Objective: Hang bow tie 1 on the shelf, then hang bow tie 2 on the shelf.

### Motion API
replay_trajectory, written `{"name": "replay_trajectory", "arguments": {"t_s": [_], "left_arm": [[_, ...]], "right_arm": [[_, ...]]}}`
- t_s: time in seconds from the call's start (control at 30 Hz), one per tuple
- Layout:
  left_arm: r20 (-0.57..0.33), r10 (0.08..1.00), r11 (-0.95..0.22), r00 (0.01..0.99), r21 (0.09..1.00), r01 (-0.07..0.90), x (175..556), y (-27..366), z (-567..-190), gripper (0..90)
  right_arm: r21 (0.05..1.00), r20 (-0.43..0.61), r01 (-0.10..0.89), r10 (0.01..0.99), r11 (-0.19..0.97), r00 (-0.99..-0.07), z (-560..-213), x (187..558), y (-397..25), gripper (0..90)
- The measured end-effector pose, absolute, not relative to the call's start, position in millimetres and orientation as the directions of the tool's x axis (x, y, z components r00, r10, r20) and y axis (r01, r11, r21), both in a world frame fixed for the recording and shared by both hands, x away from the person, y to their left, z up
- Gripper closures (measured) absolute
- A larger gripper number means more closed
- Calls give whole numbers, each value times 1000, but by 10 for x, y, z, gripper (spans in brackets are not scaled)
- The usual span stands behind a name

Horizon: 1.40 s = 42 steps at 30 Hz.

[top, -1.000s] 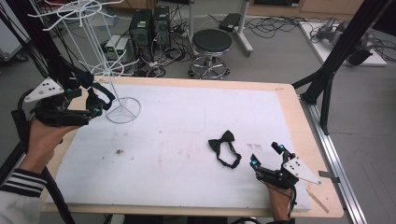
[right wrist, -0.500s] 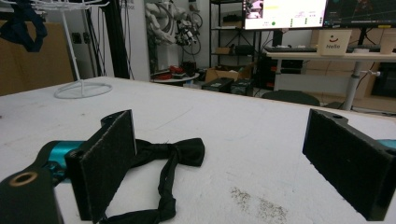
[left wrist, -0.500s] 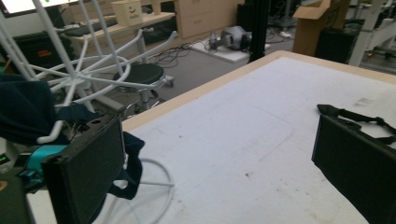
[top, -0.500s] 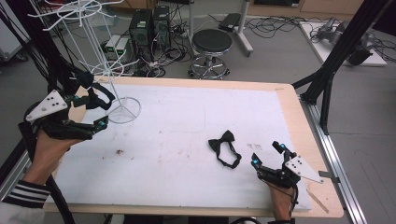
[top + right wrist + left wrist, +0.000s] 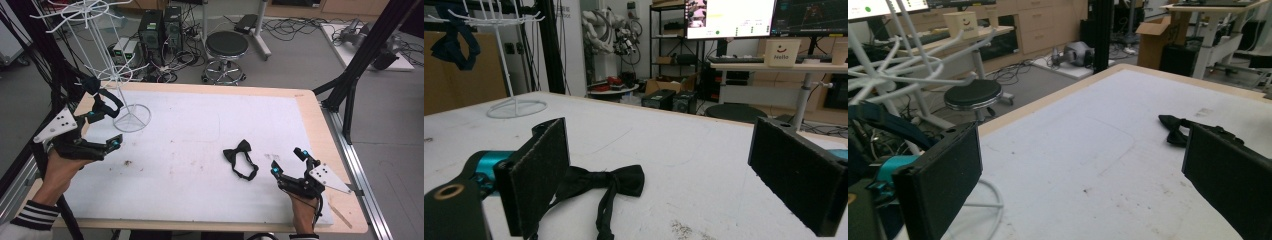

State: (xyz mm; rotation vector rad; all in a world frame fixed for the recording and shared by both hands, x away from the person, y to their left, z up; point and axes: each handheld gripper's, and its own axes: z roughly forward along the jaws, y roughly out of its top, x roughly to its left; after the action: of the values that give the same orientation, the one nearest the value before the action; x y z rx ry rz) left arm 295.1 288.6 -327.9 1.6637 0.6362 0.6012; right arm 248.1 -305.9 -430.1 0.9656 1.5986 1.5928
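Both pairs of jaws stand wide apart with nothing between them, as we see in each gripper view. Going from the left, our left gripper (image 5: 102,127) hovers over the near-left part of the white mat (image 5: 200,125), just beside the round base of the white wire rack (image 5: 131,118). A dark blue strap (image 5: 102,97) hangs on the rack's lower arms, close to the upper jaw; we cannot tell whether it touches it. In the left gripper view the rack's base ring (image 5: 985,200) lies below the left jaw, and the black bow tie (image 5: 1173,127) sits far off across the mat, partly hidden by the right jaw.

Right of the mat's middle, the bow tie lies flat with its neck strap looped toward us. Just beside it, our right gripper (image 5: 289,161) rests low near the front-right corner, aimed at the tie but apart from it. In the right gripper view the tie (image 5: 611,182) lies just ahead of the left jaw.
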Motion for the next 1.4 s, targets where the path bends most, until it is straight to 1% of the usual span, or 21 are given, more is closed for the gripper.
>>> {"name": "replay_trajectory", "arguments": {"t_s": [0.1, 0.23, 0.33, 0.5, 1.13, 1.4], "left_arm": [[41, 688, -137, 725, 988, 75, 2937, 2877, -3353, 32], [11, 669, -84, 743, 995, 61, 2905, 2832, -3544, 32], [4, 657, -75, 754, 995, 61, 2896, 2803, -3604, 32], [15, 639, -78, 769, 996, 45, 2887, 2722, -3685, 32], [37, 634, -99, 773, 995, 33, 2866, 2661, -3664, 32], [34, 612, -95, 790, 995, 30, 2903, 2622, -3670, 32]], "right_arm": [[999, 35, 44, 867, -15, -498, -4293, 2484, -3040, 90], [999, 35, 43, 865, -15, -500, -4281, 2486, -3021, 90], [999, 29, 40, 865, -10, -502, -4269, 2480, -3004, 90], [999, 25, 35, 864, -9, -502, -4254, 2467, -3004, 90], [999, 35, 34, 864, -20, -503, -4290, 2412, -3019, 90], [999, 51, 35, 857, -39, -512, -4229, 2421, -3057, 90]]}}
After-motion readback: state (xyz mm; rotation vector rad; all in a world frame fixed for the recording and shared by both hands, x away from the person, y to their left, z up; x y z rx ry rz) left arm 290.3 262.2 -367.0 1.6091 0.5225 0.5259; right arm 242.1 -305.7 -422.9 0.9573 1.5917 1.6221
